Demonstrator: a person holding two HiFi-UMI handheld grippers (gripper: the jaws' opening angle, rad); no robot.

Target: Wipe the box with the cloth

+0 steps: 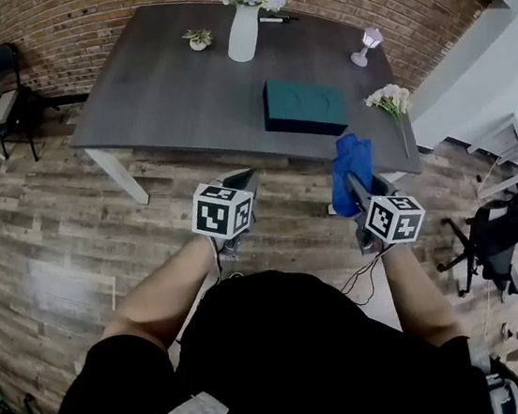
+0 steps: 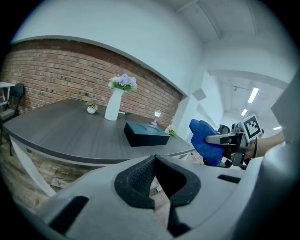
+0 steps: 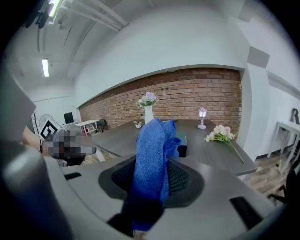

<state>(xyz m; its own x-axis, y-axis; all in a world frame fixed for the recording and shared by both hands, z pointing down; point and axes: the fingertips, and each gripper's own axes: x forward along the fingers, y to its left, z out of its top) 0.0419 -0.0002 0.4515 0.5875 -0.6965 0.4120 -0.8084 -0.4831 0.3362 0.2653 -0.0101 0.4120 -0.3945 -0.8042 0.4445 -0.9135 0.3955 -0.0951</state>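
A dark teal box (image 1: 304,106) (image 2: 146,133) lies flat near the table's front edge; its end shows behind the cloth (image 3: 182,144). My right gripper (image 1: 355,185) (image 3: 151,180) is shut on a blue cloth (image 1: 350,172) (image 3: 152,161) (image 2: 206,141), held upright before the table edge, short of the box. My left gripper (image 1: 238,194) (image 2: 154,183) is shut with nothing in it, its pads (image 2: 140,178) meeting, in front of the table and left of the box.
The grey table (image 1: 173,90) carries a white vase of flowers (image 1: 245,18), a small potted plant (image 1: 197,38), a little lamp (image 1: 366,43) and a loose flower bunch (image 1: 393,100). A black chair (image 1: 6,97) stands far left, an office chair (image 1: 504,235) at right.
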